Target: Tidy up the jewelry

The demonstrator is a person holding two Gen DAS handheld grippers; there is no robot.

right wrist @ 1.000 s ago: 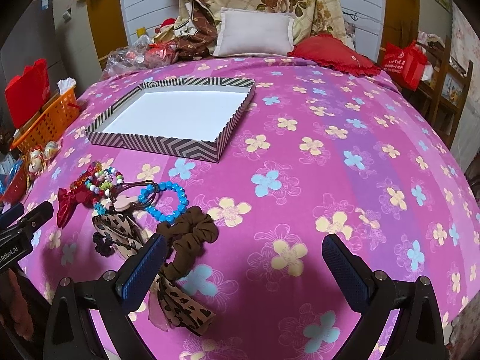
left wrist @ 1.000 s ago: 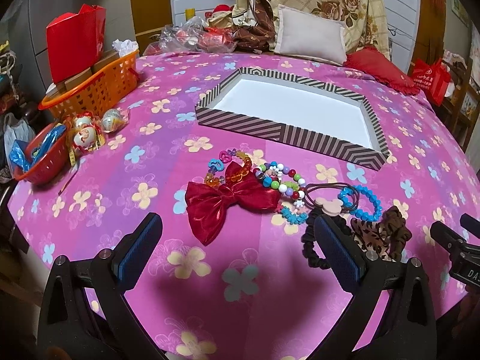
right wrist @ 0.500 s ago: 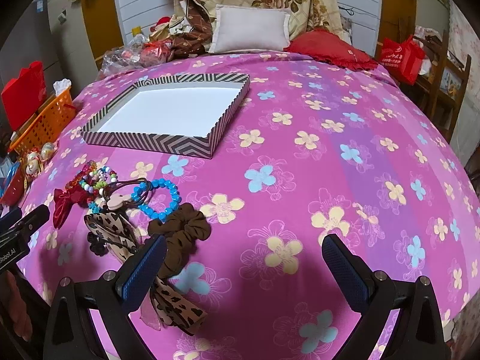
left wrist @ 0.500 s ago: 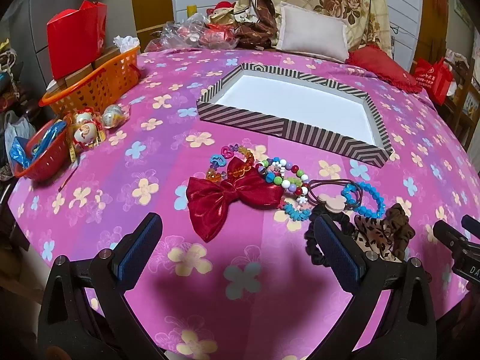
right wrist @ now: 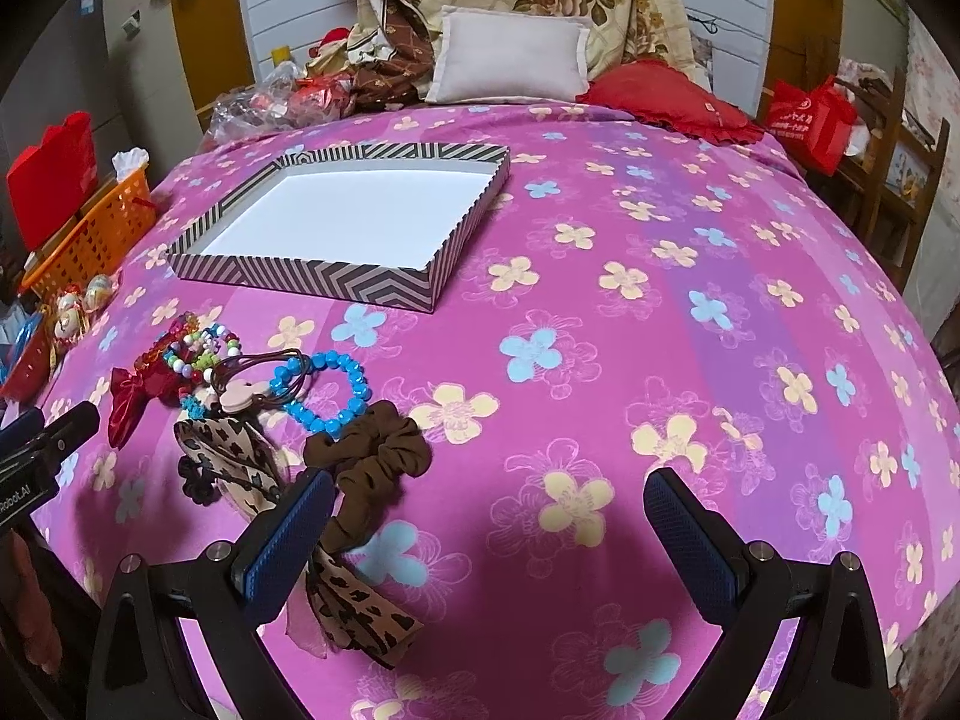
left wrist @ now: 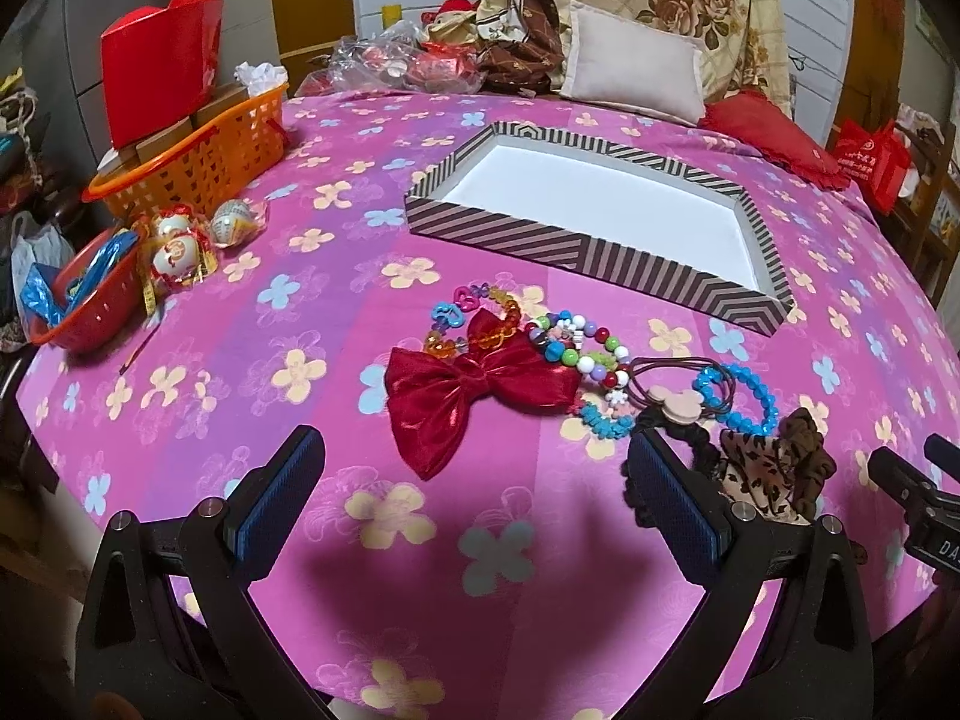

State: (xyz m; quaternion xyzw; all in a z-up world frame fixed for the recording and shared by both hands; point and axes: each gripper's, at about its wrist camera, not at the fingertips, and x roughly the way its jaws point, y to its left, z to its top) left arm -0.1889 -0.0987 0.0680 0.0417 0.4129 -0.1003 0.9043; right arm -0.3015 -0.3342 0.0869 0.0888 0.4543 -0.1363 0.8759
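Left gripper (left wrist: pixel 477 495): jaws spread wide, nothing between them; it hangs low over the pink floral bedspread (left wrist: pixel 240 360), lined up on the red bow (left wrist: pixel 474 393), likely as the first pick.
Right gripper (right wrist: pixel 489 534): jaws likewise wide apart and empty; its left pad sits just beside the brown scrunchie (right wrist: pixel 375 456), apart from it as far as can be told.
Jewelry cluster: all pieces lie loose in one heap near the front edge of the bedspread, within reach of both tools; the multicolour bead bracelet (left wrist: pixel 570 348) overlaps the bow, and the blue bead bracelet (right wrist: pixel 324 387) lies tangled with a brown hair tie bearing a mouse-shaped charm (right wrist: pixel 240 390).
Leopard-print scrunchie (right wrist: pixel 234 456): partly under the brown one, tails trailing toward the right gripper.
Striped tray (left wrist: pixel 600 252): behind the heap, well apart from it, white floor bare; judged the intended destination.
Progress: nothing sorted yet.
Risk: overlapping pieces may drag along when one is lifted.
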